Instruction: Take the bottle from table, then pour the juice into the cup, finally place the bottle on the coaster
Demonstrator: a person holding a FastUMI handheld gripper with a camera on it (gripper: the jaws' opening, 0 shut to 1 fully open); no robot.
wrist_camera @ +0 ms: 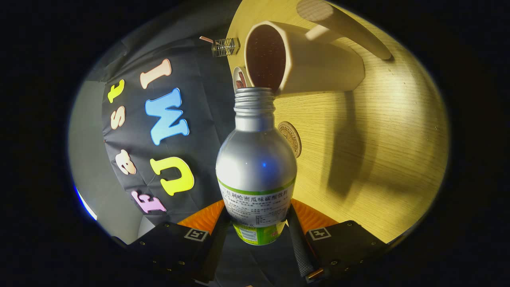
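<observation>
My gripper (257,223) is shut on the lower body of a silver metal bottle (255,159) with a green and white label. The bottle has no cap and stands straight out between my fingers. The whole view is rolled over, so the wooden table (378,151) rises on the right. The bottle's open neck sits right at the rim of a cream cup (303,59), whose dark inside faces me. A round brown coaster (293,137) lies on the table just behind the bottle's shoulder, partly hidden by it.
A small clear glass item (226,46) stands at the table's edge beyond the cup. A little round printed disc (240,78) lies beside the cup's rim. A pale rod-shaped piece (342,24) lies past the cup. The booth's black cloth wall (199,99) hangs left.
</observation>
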